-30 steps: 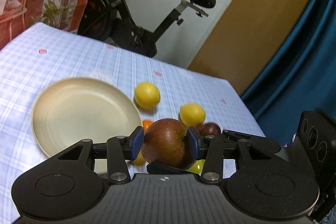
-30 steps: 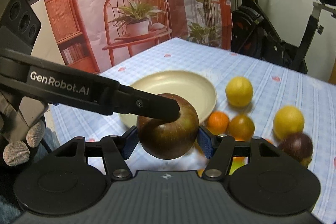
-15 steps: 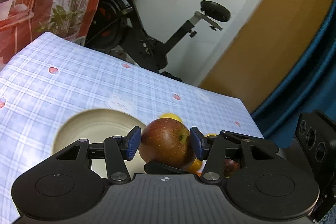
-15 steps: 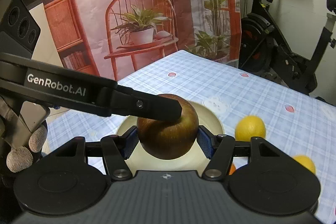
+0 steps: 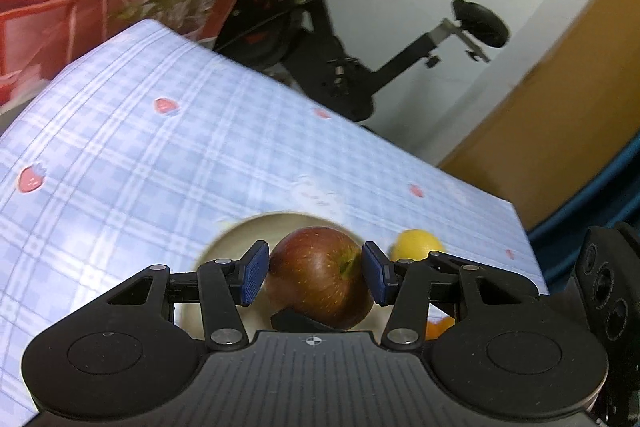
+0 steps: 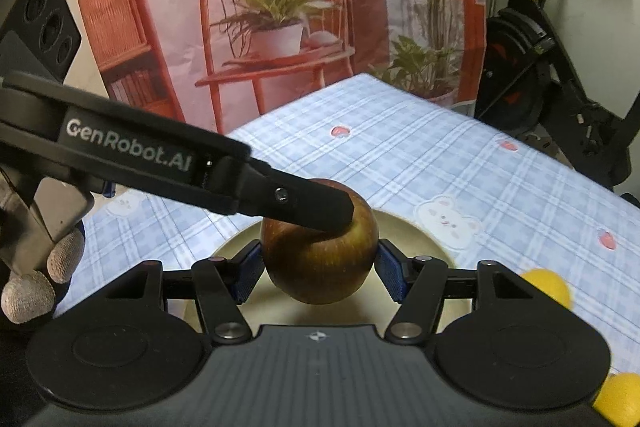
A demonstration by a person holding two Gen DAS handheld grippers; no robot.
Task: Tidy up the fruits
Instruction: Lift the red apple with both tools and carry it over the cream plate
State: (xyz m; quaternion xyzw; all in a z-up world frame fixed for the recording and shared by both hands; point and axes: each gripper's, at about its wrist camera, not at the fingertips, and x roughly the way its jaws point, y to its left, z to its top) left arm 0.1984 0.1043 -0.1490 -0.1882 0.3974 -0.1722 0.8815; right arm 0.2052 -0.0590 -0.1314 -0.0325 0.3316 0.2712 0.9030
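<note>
Room: white wall, exercise bike (image 5: 340,67), and a hanging cloth (image 6: 280,27) printed with a red chair and potted plants.

Surface: table under a pale blue checked tablecloth (image 5: 160,167) dotted with strawberries and bears.

Item 1: beige plate (image 5: 236,239), round and shallow, near the front edge of the table.

Item 2: red-brown apple (image 5: 320,275), one, held in the air over the plate, stem side towards the right in the left wrist view.

Item 3: right gripper (image 6: 320,269), both blue pads pressed to the sides of the apple and carrying it.

Item 4: left gripper (image 5: 314,277), jaws just been opening. The apple sits between them, the left pad a sliver clear of the skin. In the right wrist view one of its black fingers (image 6: 312,205) lies across the top of the apple.

Item 5: gloved hand (image 6: 40,275), on the left gripper's handle.

Item 6: lemon (image 5: 416,245), just beside the plate. A second lemon (image 6: 616,399) lies nearer the front edge.

Item 7: orange (image 5: 438,327), partly hidden behind the left gripper's linkage.
</note>
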